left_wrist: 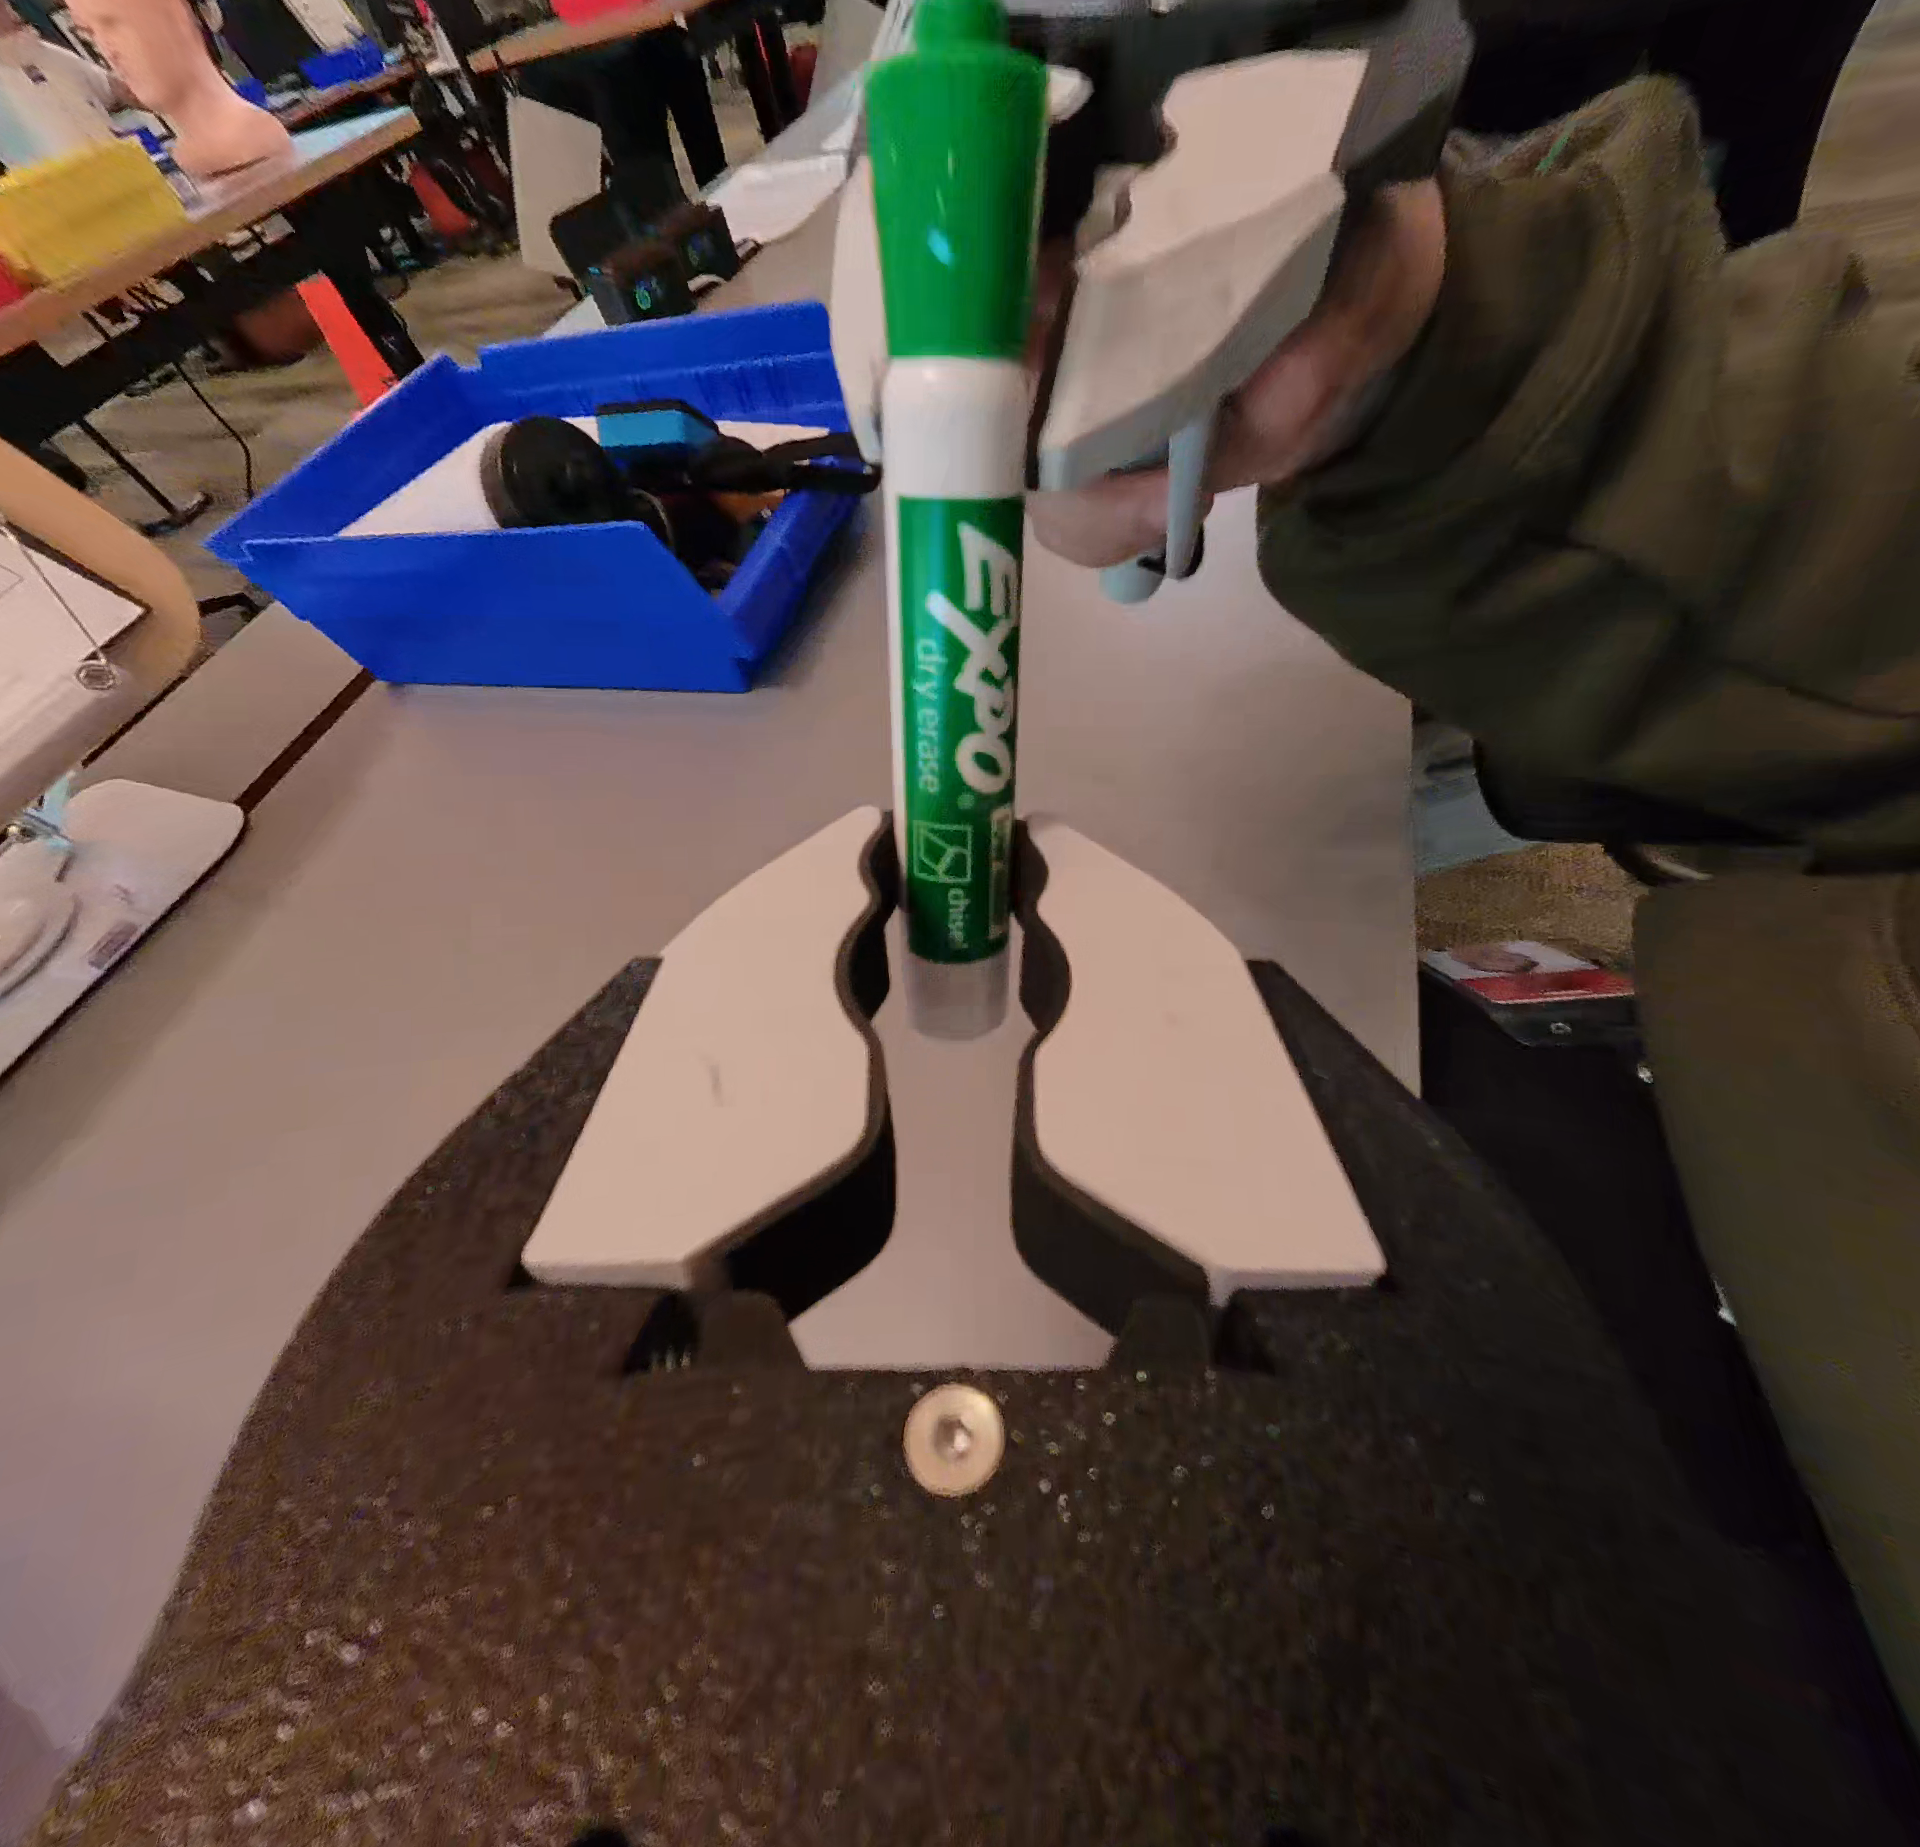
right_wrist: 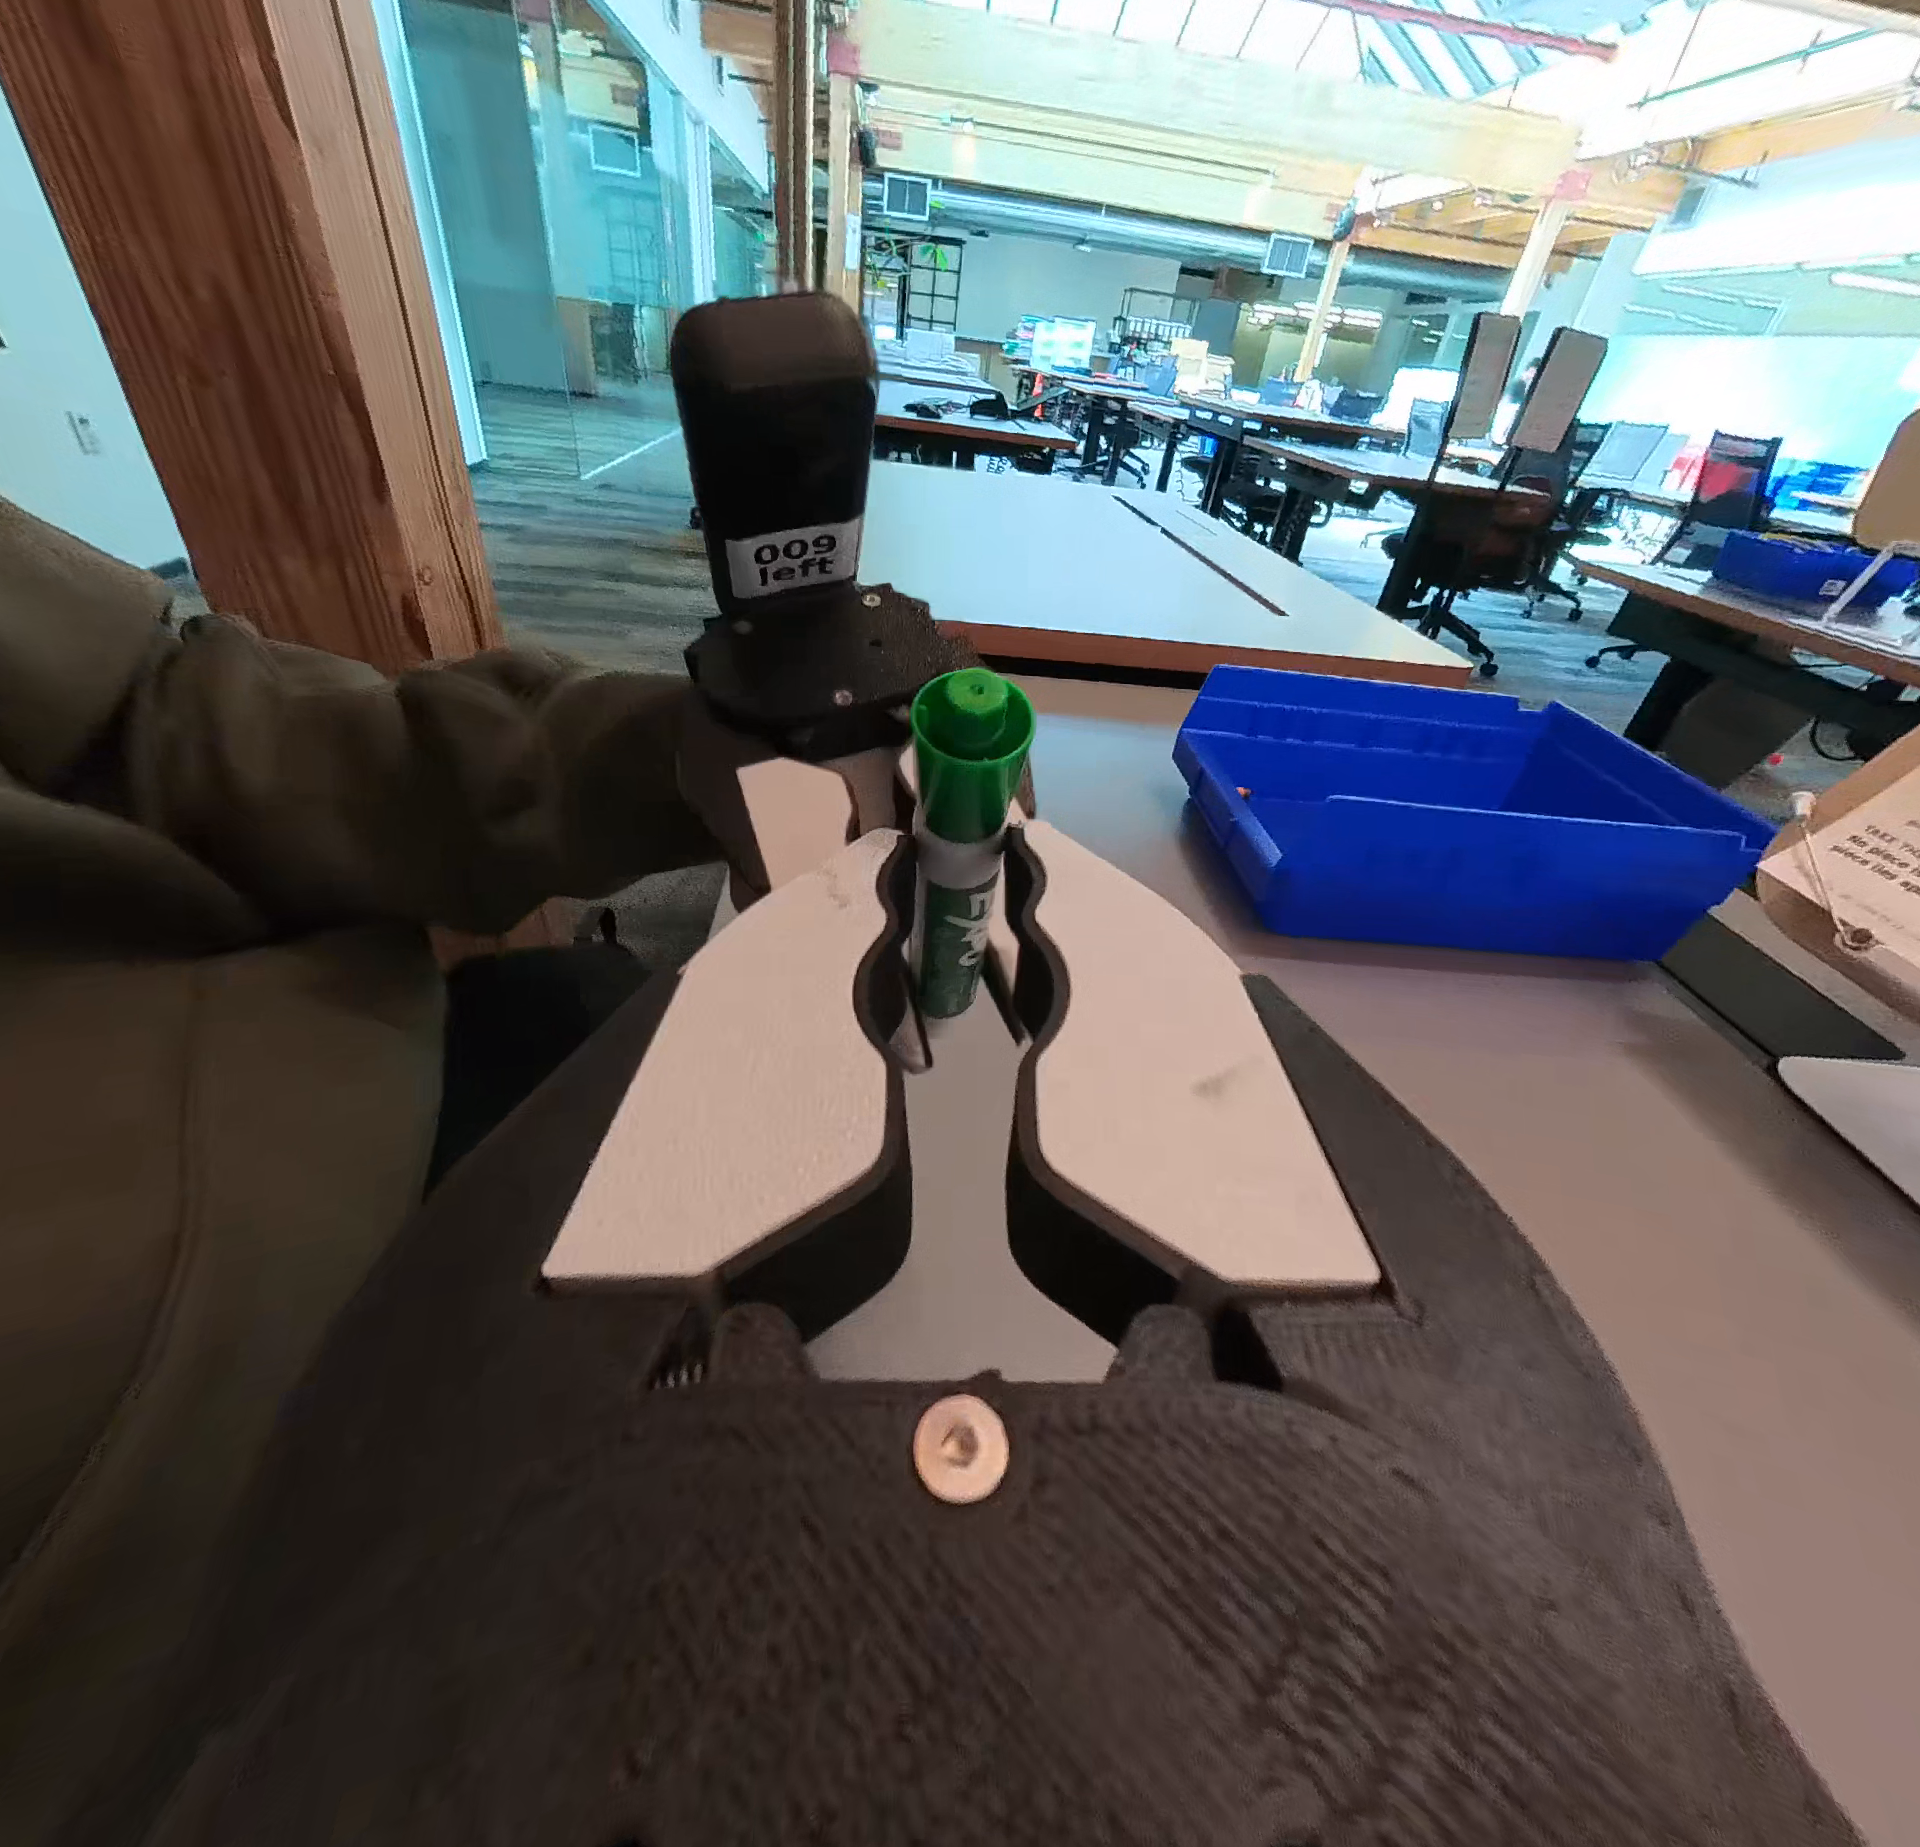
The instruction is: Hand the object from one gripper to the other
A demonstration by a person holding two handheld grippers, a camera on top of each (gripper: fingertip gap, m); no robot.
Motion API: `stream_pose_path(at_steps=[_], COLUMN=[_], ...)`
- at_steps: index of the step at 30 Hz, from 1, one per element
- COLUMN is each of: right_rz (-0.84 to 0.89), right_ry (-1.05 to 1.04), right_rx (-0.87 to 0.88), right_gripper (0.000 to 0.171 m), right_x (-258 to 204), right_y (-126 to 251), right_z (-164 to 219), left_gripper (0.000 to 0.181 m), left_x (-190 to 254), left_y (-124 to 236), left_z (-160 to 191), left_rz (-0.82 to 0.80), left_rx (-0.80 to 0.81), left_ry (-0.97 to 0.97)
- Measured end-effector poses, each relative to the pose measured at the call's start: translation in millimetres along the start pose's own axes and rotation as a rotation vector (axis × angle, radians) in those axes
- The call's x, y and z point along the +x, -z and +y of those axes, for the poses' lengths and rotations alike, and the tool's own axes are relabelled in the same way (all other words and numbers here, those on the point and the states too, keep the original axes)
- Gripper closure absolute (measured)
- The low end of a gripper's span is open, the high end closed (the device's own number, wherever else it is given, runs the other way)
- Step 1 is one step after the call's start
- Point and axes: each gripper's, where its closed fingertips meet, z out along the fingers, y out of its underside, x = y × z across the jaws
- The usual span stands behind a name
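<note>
A green dry-erase marker (left_wrist: 956,654) stands upright above the grey table (left_wrist: 416,966), cap up. My left gripper (left_wrist: 956,841) is shut on its lower barrel. My right gripper (left_wrist: 951,395) comes in from the upper right, and its fingers close around the white band under the cap. In the right wrist view my right gripper (right_wrist: 956,862) is shut on the marker (right_wrist: 961,789) just below the cap. The left gripper's black handle (right_wrist: 774,447) rises behind it, held by a hand in an olive sleeve (right_wrist: 364,779).
A blue bin (left_wrist: 499,602) holding a white roll and dark tools sits at the back left. Another blue bin (right_wrist: 1455,862) sits to the right. A paper on a board (right_wrist: 1849,883) lies at the far right. The person's olive sleeve (left_wrist: 1558,498) fills the right side. The grippers' ends are close to 6 cm from one another.
</note>
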Motion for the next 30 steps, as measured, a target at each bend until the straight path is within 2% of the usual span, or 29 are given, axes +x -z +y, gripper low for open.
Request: stream_pose_path(at_steps=[3,5,8,11,14,16,19,21,24,26,30], right_rz=[0.006,0.074,0.227,0.287,0.282,0.302,0.339,0.348,0.315,0.303,0.314], right_ry=[0.020,0.025,-0.045,-0.224,-0.308,-0.313,-0.284,-0.278,-0.307,-0.338,-0.341], right_rx=[-0.006,-0.004,0.061,0.149,0.160,0.137,0.136,0.186,0.159,0.107,0.128], right_gripper=[0.155,0.155,0.160,0.134,0.129,0.133,0.171,0.171,0.169,0.149,0.135], right_x=[4.6,17.8,47.0,67.1,72.8,76.5,82.3,84.6,80.5,80.5,84.2], right_y=[3.9,8.3,18.5,23.3,14.8,7.5,3.6,3.9,-1.0,-2.9,6.3], right_z=[0.2,1.4,-1.2,-1.7,8.3,16.6,22.1,17.1,22.9,32.3,31.9], left_gripper=[0.161,0.162,0.161,0.162,0.162,0.162,0.162,0.162,0.162,0.162,0.162], left_x=[-3.0,-17.9,-51.4,-82.8,-90.6,-91.9,-87.9,-87.0,-90.1,-93.5,-96.6], left_y=[-12.9,-20.0,-22.6,-12.7,-10.0,-9.4,-12.4,-14.0,-12.9,-13.7,-13.5], left_z=[0.9,-0.1,-9.7,-15.1,-10.9,-6.6,-4.5,-2.1,-2.5,-0.7,1.0], left_rz=[-0.005,-0.087,-0.317,-0.615,-0.781,-0.851,-0.839,-0.849,-0.893,-0.891,-0.870], left_rx=[-0.049,-0.065,-0.003,0.053,0.021,-0.004,0.015,-0.013,-0.020,-0.011,0.006], left_ry=[-0.018,-0.036,-0.046,-0.096,-0.224,-0.267,-0.296,-0.334,-0.338,-0.297,-0.252])
